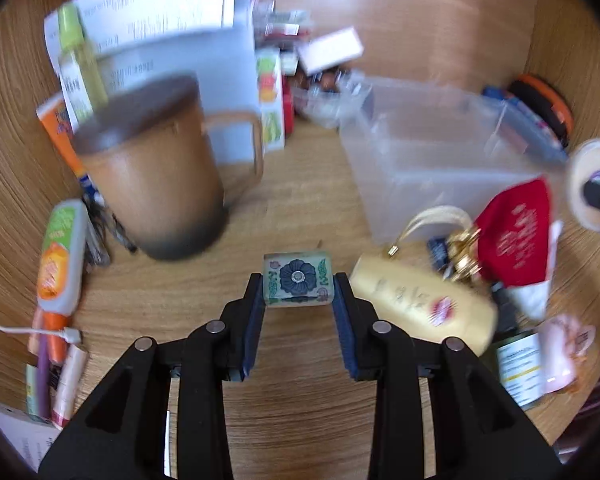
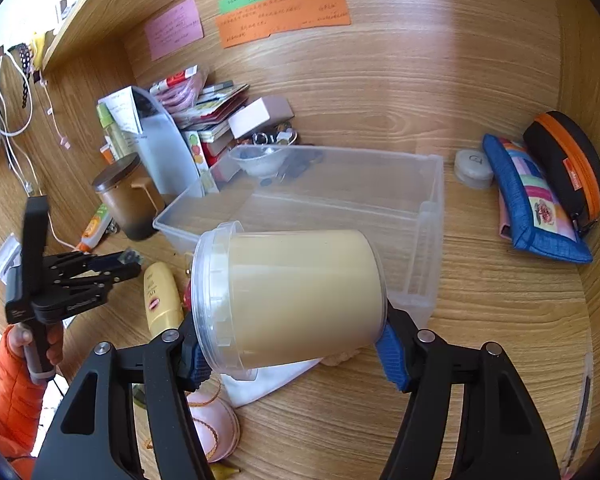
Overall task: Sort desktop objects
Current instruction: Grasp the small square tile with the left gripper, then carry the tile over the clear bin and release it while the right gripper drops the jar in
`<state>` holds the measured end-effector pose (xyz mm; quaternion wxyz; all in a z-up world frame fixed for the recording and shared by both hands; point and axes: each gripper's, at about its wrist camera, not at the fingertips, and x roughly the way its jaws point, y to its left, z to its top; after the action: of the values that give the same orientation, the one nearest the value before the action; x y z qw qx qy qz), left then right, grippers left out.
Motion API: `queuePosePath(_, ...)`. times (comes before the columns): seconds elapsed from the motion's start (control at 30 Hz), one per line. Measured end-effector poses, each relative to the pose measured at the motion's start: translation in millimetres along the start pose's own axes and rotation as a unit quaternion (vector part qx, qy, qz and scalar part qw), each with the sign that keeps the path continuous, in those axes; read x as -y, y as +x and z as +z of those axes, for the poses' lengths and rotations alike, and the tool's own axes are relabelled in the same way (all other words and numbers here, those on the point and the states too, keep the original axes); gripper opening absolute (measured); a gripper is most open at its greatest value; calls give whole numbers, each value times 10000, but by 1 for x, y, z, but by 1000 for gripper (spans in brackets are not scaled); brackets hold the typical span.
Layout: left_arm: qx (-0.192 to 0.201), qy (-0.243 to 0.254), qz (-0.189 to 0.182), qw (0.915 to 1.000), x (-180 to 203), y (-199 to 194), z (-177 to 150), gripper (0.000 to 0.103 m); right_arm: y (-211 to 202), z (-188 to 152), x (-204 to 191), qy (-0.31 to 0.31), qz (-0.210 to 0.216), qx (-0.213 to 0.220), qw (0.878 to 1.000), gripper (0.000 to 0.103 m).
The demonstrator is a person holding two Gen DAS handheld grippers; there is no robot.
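Left gripper (image 1: 298, 292) pinches a flower-printed tile (image 1: 298, 282) above the desk; right gripper (image 2: 288, 344) clamps a sideways lidded tub (image 2: 288, 296) before the clear bin (image 2: 428, 196) — lower both gently, level.

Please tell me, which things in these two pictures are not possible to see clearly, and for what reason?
- Left wrist view: the papers behind the brown mug are motion-blurred; their print is unreadable.
- Left wrist view: the red pouch has gold lettering too smeared to read.
- Right wrist view: the jar in the right gripper hides the near wall of the clear bin.
- Right wrist view: writing on the orange note is too small.
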<state>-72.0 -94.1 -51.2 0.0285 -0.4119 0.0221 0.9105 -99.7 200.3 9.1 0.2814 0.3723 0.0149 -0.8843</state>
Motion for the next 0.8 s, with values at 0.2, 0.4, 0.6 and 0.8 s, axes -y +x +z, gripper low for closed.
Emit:
queuePosePath(0.2,566,148,-281,9979,17,-34,31,33,-4,14,2,-27,-48,118,9999,63)
queuePosePath(0.4,721,339,-621,9949,43,-32,70,33,-1,30,4,-123,-144,183,9997,63)
queuePosePath(0.6,549,523,-898,9931,65,-12,99,33,19,49,9,-260,-361,36,9990,63)
queuePosePath(0.8,271,637,-1046,9921,78,12,118,33,48,62,19,-319,-452,-283,9981,63)
